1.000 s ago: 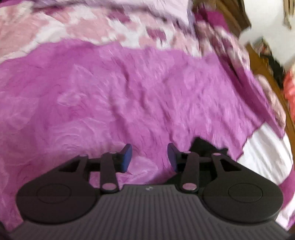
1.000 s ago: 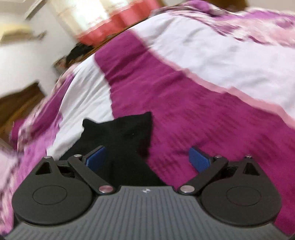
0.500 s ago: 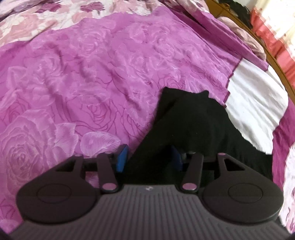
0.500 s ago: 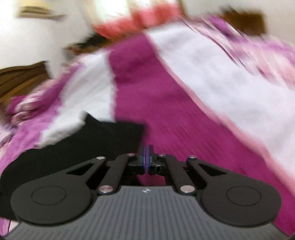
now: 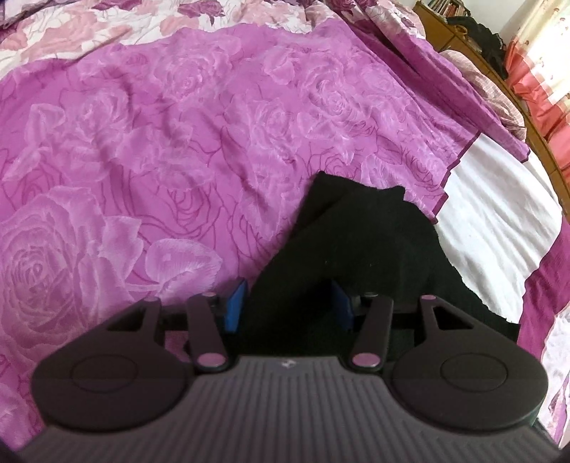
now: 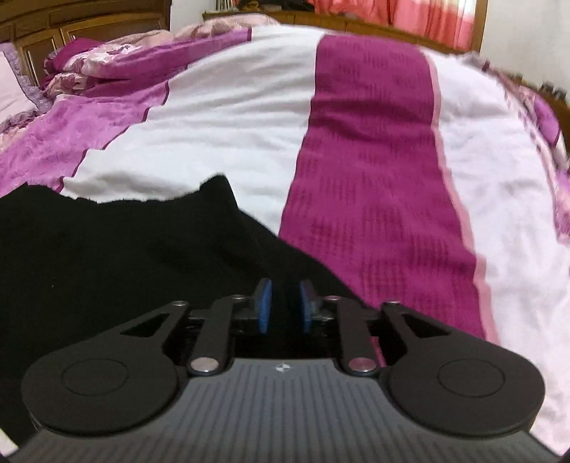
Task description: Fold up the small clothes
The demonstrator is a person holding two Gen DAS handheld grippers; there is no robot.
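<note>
Only the right gripper (image 6: 284,305) jaws pinch the black garment (image 6: 124,256); left gripper (image 5: 288,304) jaws gape.

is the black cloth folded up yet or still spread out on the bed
Not neatly folded: the black cloth lies loosely spread and rumpled on the bed cover. One layer seems to overlap near its far corner; whether that is a fold, cannot tell.

The garment (image 5: 356,242) lies on the bedspread (image 5: 178,142), between the fingers of both grippers; a headboard (image 6: 89,25) stands behind.
</note>
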